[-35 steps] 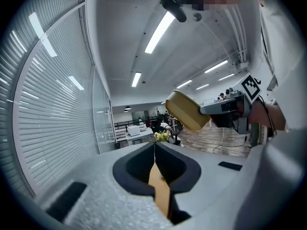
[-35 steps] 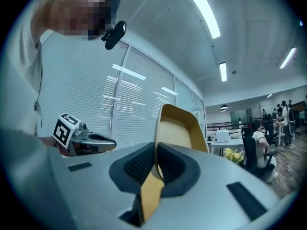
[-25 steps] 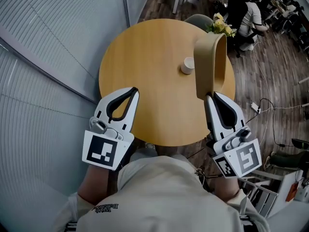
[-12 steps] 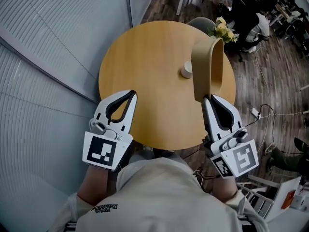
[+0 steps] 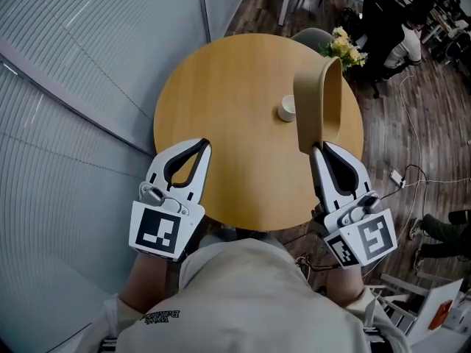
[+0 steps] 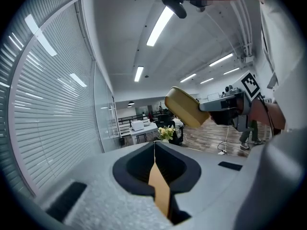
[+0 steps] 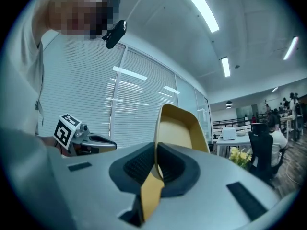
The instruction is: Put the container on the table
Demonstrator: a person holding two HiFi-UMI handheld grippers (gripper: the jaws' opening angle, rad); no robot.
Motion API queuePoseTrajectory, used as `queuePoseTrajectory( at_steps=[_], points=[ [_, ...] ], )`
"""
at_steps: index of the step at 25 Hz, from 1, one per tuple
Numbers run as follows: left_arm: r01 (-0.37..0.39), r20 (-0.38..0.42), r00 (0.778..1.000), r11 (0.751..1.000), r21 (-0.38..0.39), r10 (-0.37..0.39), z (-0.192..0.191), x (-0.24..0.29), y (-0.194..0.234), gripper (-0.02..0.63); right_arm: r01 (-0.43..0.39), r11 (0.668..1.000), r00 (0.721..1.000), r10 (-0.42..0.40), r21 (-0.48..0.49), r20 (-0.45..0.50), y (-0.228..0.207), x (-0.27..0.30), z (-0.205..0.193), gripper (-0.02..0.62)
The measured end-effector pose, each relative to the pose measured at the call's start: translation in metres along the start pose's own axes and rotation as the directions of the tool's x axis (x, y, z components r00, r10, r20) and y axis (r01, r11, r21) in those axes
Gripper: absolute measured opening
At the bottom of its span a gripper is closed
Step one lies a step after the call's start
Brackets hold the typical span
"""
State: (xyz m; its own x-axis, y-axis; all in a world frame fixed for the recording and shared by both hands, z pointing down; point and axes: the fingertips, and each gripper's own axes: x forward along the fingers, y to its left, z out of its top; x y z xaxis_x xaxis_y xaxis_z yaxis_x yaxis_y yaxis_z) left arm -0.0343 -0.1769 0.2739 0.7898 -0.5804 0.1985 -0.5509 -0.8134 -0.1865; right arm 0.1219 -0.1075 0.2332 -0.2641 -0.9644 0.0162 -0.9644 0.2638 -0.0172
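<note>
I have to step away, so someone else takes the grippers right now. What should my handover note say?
Left gripper: shut, empty, over the near left edge of the table.
Right gripper: shut on the rim of the tan container, held tipped in the air above the table's right side.
A small white cup stands on the table beside it.
Done: container gripped.
Left: lower it onto bare tabletop clear of the cup, then open the fingers.
</note>
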Motion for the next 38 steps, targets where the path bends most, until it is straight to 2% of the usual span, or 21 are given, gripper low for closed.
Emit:
queuePoseTrajectory(
  at_steps=[8, 16, 21, 24, 30, 38],
  points=[
    [-0.031, -0.049, 0.998, 1.0, -0.003, 0.031, -0.007, 0.011, -0.008, 0.023, -0.047, 0.999, 0.997, 0.047, -0.004, -0.067, -0.01, 0.002, -0.023, 0.037],
    [-0.103, -0.075, 0.992, 0.993, -0.056, 0.099, -0.025, 0.025, 0.026, 0.023, -0.086, 0.995, 0.992, 0.08, -0.055, -0.1, -0.02, 0.043, -0.036, 0.037],
    [-0.064, -0.088, 0.995, 0.992, -0.113, 0.054, -0.04, 0.048, 0.032, 0.023, -0.135, 0.988, 0.983, 0.124, -0.077, -0.138, -0.021, 0.079, -0.047, 0.037],
    [-0.046, -0.101, 0.994, 0.988, -0.144, 0.032, -0.056, 0.067, 0.036, 0.023, -0.182, 0.979, 0.969, 0.164, -0.088, -0.182, -0.019, 0.102, -0.064, 0.037],
    [-0.056, -0.151, 0.988, 0.989, -0.139, 0.035, -0.085, 0.09, 0.045, 0.023, -0.234, 0.967, 0.942, 0.2, -0.104, -0.27, -0.02, 0.136, -0.105, 0.037],
    [-0.034, -0.237, 0.971, 0.983, -0.183, -0.011, -0.136, 0.121, 0.06, 0.023, -0.281, 0.955, 0.878, 0.218, -0.09, -0.427, -0.023, 0.174, -0.178, 0.037]
  ],
)
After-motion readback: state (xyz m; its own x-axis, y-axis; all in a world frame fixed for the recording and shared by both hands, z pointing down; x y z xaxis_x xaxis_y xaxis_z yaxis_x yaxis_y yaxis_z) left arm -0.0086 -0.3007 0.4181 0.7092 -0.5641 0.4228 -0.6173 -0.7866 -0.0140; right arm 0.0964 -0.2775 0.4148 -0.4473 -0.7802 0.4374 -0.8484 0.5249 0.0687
